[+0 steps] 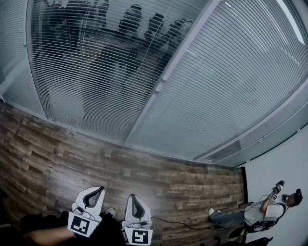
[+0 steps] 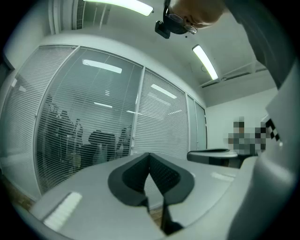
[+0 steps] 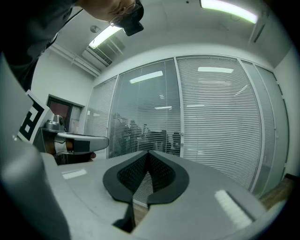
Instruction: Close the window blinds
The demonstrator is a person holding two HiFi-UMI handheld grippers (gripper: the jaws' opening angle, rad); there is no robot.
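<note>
Only the head view shows both tools at once. At its lower edge the left gripper (image 1: 92, 193) and the right gripper (image 1: 135, 201) hang side by side over the wooden floor (image 1: 168, 178), well short of the window blinds (image 1: 96, 72). The left pane's slats are tilted open, so dark shapes (image 1: 130, 21) show through as blurred outlines. The slats of the pane to its right (image 1: 231, 96) lie flat and pale. Each gripper view shows what the head view cannot: both pairs of jaws are pressed tip to tip with nothing between them. They also take in ceiling lights (image 2: 119, 5). At far right in the head view a seated person (image 1: 269, 211) is small and partly cut off. The blinds' upper edge runs out of that frame.
</note>
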